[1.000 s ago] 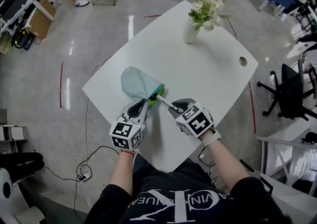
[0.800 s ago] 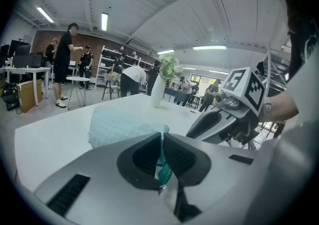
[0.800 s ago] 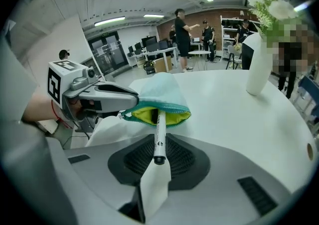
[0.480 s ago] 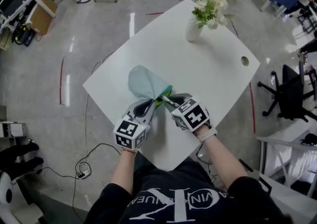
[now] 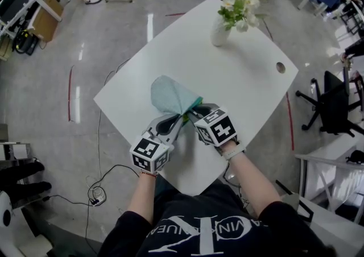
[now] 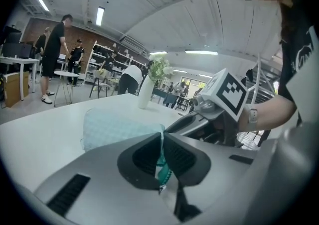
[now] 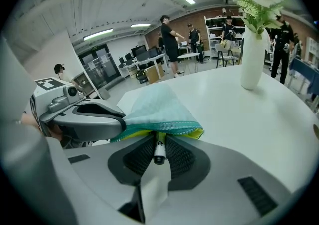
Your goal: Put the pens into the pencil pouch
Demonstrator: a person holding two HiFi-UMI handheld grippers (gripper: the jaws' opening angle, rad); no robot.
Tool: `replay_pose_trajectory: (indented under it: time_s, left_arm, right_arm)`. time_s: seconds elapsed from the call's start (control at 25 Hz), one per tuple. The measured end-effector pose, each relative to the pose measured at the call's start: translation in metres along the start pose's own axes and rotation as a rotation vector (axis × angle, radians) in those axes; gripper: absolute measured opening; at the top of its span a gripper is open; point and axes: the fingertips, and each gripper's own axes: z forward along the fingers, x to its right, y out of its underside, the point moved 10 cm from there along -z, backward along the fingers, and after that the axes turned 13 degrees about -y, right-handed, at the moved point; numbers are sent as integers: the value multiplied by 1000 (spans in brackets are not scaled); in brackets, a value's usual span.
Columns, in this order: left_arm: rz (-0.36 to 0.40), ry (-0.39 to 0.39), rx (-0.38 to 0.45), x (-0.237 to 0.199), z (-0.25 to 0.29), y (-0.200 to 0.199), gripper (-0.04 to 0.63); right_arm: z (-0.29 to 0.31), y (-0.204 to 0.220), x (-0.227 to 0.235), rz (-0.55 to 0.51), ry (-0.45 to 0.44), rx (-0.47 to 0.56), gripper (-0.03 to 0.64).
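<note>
A pale teal pencil pouch with a green zip edge and yellow lining lies on the white table. My left gripper is shut on the pouch's zip edge and holds its mouth up. My right gripper is shut on a white pen. The pen's front end is inside the pouch mouth; only its dark butt end shows between the pads. The two grippers sit side by side, nearly touching, at the pouch opening.
A white vase of flowers stands at the table's far side. A round cable hole is near the right edge. A black office chair stands to the right, and cables lie on the floor at the left.
The right gripper has moved left toward the pouch, and the pen has gone from lying outside into the pouch mouth. The left gripper keeps its hold on the zip edge.
</note>
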Motion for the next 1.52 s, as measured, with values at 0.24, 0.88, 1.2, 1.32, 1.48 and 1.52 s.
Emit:
replay_pose_trajectory:
  time_s: [0.24, 0.88, 1.2, 1.32, 1.48, 1.52]
  left_arm:
    - [-30, -33, 13, -2, -2, -3, 21]
    - [-27, -28, 17, -5, 0, -4, 20]
    - [-33, 8, 32, -2, -1, -7, 20]
    - [-37, 17, 30, -4, -1, -6, 20]
    - [-30, 11, 8, -5, -2, -1, 21]
    - [-24, 9, 1, -5, -2, 0, 21]
  right_arm:
    - [0, 6, 1, -29, 14, 47, 91]
    - [-12, 16, -1, -50, 15, 55, 74]
    - [-6, 5, -1, -71, 26, 53, 74]
    - [-2, 9, 3, -66, 44, 52, 74]
    - [4, 17, 8, -59, 63, 35, 75]
    - [6, 18, 8, -60, 64, 31, 75]
